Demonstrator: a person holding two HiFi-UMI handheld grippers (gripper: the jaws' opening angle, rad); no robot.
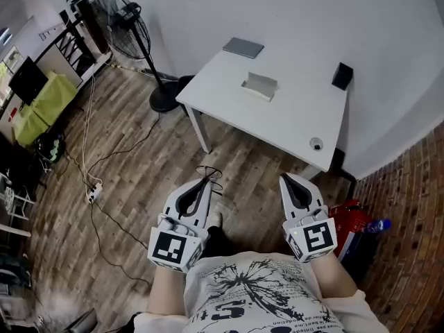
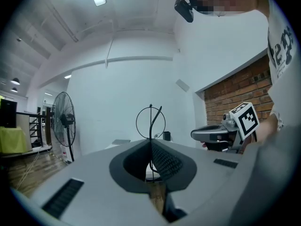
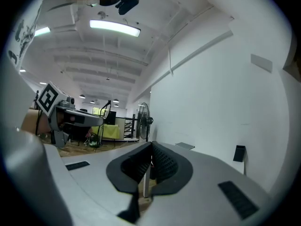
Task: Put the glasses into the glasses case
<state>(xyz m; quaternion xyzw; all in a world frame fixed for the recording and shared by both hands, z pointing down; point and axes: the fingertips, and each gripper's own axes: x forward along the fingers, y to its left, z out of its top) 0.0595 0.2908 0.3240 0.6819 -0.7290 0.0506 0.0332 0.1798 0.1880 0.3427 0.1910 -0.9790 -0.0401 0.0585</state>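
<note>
**A:** So, quick question about that moment: where were the glasses, and why did we carry them that way?

**B:** We had the glasses (image 2: 151, 121) pinched in the left gripper (image 1: 206, 181). Its jaws were clamped right down on the thin black wire frame, and one round rim stuck up past the tips. Our guess is that a frame that skinny needs the jaws fully closed or it slides out. Gripping wire instead of lens also keeps the pads off the glass. We couldn't tell which bit of the frame sat between the pads, though.

**A:** And the other one?

**B:** The right gripper (image 1: 286, 179) had its jaws together with nothing between them, going by its own view. We figured a free gripper would be handy for steadying the case when it came to that.

**A:** What about the pose?

**B:** We stood on the wood floor (image 1: 139, 186), well short of the white table (image 1: 277, 127). Both grippers were held out side by side in front of our body. They pointed roughly level toward the table, with the marker cubes nearest our shirt.

**A:** And the case?

**B:** The pale boxy thing mid-table looked like the glasses case (image 1: 259, 85), but we couldn't tell whether it was open. A flat grey slab (image 1: 243, 47) and a black box (image 1: 342, 75) sat near the wall side of the table, well apart from the case. Nothing was in the case yet, so as we read it, the approach and the whole placing step were ahead of us.
</note>
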